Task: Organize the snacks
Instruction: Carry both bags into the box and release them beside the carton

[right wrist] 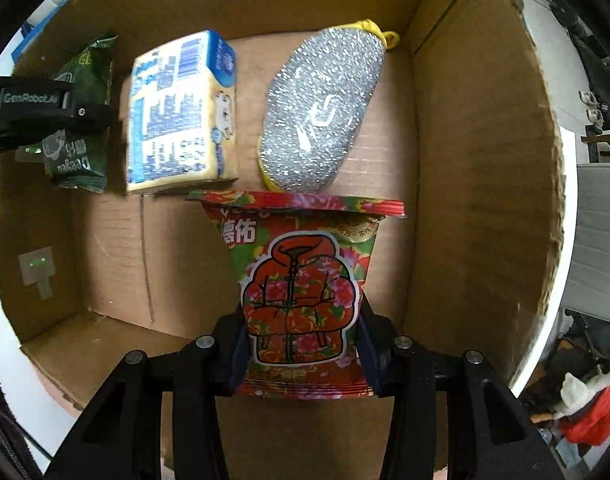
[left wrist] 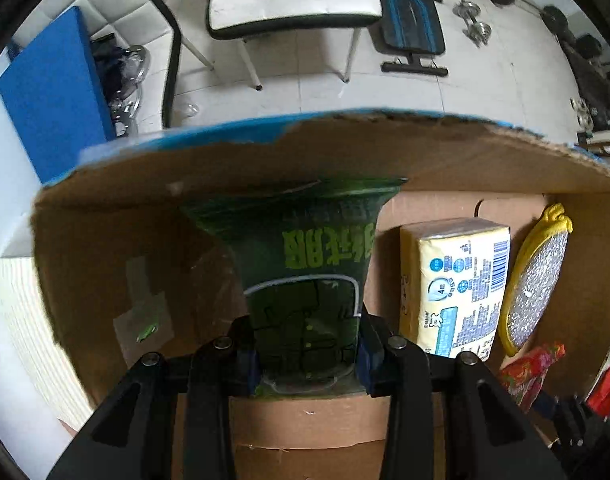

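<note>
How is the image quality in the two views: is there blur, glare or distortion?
Left wrist view: strong fisheye bending of the box rim, dark corners, green packet dim and slightly soft. Right wrist view: same curved edges, red packet sharp and well lit, tissue pack slightly blurred, small glints on the scrubber.

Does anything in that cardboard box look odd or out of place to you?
Yes. A glittery silver scouring pad with a yellow rim lies in the cardboard box beside a tissue pack; neither looks like a snack. The box's top edge is ragged and torn. Both tongs hold their packets squarely, nothing spilled.
</note>
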`<state>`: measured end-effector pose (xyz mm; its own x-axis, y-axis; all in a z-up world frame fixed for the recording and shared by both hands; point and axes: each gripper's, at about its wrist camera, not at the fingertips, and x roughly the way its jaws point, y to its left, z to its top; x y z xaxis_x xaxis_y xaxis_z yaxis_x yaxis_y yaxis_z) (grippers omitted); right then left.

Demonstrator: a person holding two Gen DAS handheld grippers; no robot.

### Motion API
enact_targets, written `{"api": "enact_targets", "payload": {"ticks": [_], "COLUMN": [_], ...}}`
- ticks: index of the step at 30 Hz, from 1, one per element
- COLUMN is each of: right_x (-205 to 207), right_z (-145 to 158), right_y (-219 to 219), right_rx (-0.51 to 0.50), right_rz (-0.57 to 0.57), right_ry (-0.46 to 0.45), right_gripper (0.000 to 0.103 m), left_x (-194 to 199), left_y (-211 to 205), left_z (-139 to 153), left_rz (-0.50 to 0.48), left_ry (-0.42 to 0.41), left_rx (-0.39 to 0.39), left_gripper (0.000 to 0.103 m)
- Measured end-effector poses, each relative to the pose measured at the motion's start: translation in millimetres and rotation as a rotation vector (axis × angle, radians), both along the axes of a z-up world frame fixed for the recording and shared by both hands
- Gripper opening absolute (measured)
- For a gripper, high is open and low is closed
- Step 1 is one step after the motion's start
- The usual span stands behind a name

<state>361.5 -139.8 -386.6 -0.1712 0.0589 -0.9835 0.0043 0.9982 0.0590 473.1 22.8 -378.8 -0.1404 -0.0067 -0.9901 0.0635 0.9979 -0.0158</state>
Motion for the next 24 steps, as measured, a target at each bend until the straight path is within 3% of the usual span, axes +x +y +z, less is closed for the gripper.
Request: {"api": "enact_targets", "payload": {"ticks": [3, 5, 7, 9, 12, 15, 19, 24], "right_x": [5, 6, 6, 6, 5, 15, 9, -10], "right_z": [-7, -2, 7, 16, 32, 42, 57, 69], "right_y": [2, 3, 4, 5, 7, 7, 4, 8], "right_rx": [0.008, 0.014, 0.033, 0.038, 0.017, 0.03, 0.012, 0.023], "right_rz": [-0.002, -0.004, -0.015, -0.014, -0.005, -0.02, -0.005, 0.002], "right_ry": [0.037, 0.031, 0.015, 0.001, -0.036, -0.071, -0.122, -0.143], "right_gripper": [0.05, 0.061, 0.071, 0.075, 0.091, 0.103, 0.103, 0.103], "left_x": [4, 7, 7, 4, -5, -20, -46, -82], "left_y": [3, 6, 9, 11, 12, 14, 13, 11], "left_z": [2, 9, 19, 28, 43, 61, 85, 104], "left_rz": [0.013, 0.028, 0.035, 0.034, 0.032, 0.037, 0.03, 0.021], "left_ry": [0.007, -0.011, -0.043, -0.065, -0.078, -0.112, -0.168, -0.216], "left_rx": [-0.004, -0.024, -0.02, -0.02, -0.045, -0.058, -0.05, -0.056], "left_gripper": [0.037, 0.046, 0.061, 0.066, 0.07, 0.095, 0.102, 0.103]}}
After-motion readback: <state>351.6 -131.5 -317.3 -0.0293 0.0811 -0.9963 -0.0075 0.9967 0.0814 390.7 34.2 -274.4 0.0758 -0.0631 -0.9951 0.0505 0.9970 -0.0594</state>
